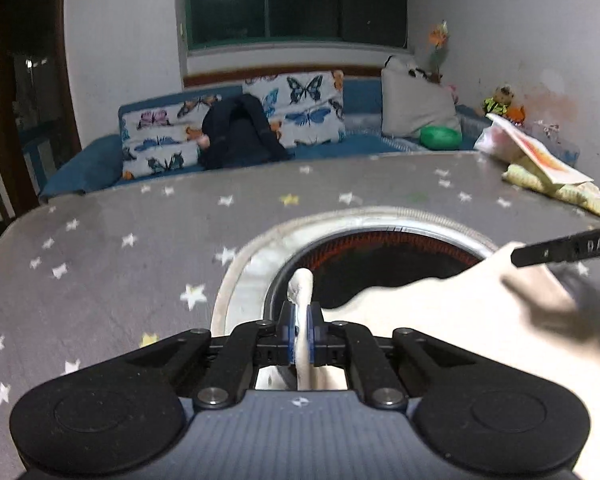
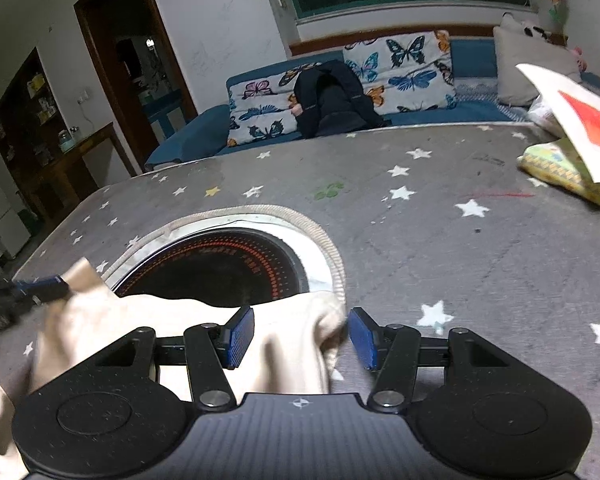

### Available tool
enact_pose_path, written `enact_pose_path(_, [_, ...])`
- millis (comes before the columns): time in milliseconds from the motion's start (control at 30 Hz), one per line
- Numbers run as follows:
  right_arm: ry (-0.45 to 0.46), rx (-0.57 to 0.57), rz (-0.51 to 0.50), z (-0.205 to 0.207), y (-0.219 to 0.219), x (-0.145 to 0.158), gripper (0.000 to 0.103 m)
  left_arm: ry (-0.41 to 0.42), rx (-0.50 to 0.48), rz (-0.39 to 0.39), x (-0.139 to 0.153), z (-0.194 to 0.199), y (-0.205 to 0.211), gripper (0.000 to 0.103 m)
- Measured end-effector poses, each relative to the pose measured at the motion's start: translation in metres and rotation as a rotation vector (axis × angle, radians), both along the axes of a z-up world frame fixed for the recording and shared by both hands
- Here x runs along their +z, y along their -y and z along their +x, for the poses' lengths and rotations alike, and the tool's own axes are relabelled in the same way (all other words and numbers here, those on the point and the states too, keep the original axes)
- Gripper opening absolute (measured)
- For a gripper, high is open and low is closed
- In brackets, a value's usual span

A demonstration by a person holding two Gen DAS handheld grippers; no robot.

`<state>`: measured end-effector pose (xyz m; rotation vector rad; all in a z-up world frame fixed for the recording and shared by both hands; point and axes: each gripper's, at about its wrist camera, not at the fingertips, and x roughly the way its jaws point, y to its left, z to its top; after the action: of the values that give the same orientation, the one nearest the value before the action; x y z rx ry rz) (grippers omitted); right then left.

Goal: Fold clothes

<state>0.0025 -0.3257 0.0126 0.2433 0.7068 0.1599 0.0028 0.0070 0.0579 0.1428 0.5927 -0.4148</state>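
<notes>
left gripper [image 1: 300,334] clamped tight on a rolled edge of the beige garment [image 1: 440,320], blue pads pinching a thin ridge of fabric that pokes up between them. right gripper [image 2: 300,338] spread wide, blue pads [image 2: 240,336] either side of a bunched corner of the same cloth, nothing pinched yet as far as can be told, fabric lying in the gap and not squeezed

garment draped over the near rim of the round heater opening [image 2: 228,256] cut into the grey star-printed table cover [image 2: 440,220], one part sagging toward the dark glass with its orange ring pattern, the rest spilling toward the near edge of the table

key relation: cloth stretched sideways between the two tools, long axis running left to right across both views. left end held; right end sitting directly ahead of and between the open right jaws, folded corner a touch nearer the right-hand pad. right gripper clearly the nearer one to that free corner, the left one seen far off at the left edge of the right wrist view

judged next: close on that corner where it sits, hardly any reach needed, then lift both ends together to square the piece. risk judged: grabbing only the top layer of the bunch. some motion blur on the cloth, so layer count unclear

off to the far right, a patterned yellow-green cloth [image 2: 568,172] under a white and red card [image 2: 580,120], well apart from the work
</notes>
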Motion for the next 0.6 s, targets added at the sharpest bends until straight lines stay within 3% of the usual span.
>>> enact_pose_path(100, [-0.019,-0.005,0.021,0.007,0.000,-0.002,0.056,-0.024,0.005,0.013,-0.009,0.010,-0.002,0.015])
enact_pose_path(167, [-0.025,-0.012,0.036,0.011,0.002,-0.003,0.056,-0.039,0.008,0.022,-0.015,0.017,-0.003,0.039])
enact_pose_path(233, [-0.029,-0.019,0.050,0.015,0.002,-0.005,0.052,-0.055,0.011,0.030,-0.021,0.023,-0.004,0.050])
enact_pose_path(300, [-0.037,-0.027,0.068,0.018,0.004,-0.007,0.046,-0.061,0.017,0.030,-0.024,0.028,-0.006,0.050])
enact_pose_path(333, [-0.043,-0.027,0.078,0.020,0.004,-0.009,0.040,-0.059,0.021,0.025,-0.025,0.030,-0.007,0.049])
enact_pose_path(400, [-0.049,-0.030,0.079,0.023,0.004,-0.010,0.031,-0.054,0.030,0.014,-0.025,0.033,-0.009,0.034])
enact_pose_path(433, [-0.051,-0.028,0.079,0.024,0.004,-0.010,0.024,-0.052,0.034,0.009,-0.026,0.034,-0.011,0.014])
enact_pose_path(467, [-0.046,-0.028,0.079,0.025,0.003,-0.009,0.022,-0.049,0.039,0.004,-0.026,0.036,-0.012,0.001])
enact_pose_path(600, [0.031,-0.028,0.080,0.019,0.003,0.004,0.013,-0.040,0.056,-0.017,-0.028,0.042,-0.017,0.000])
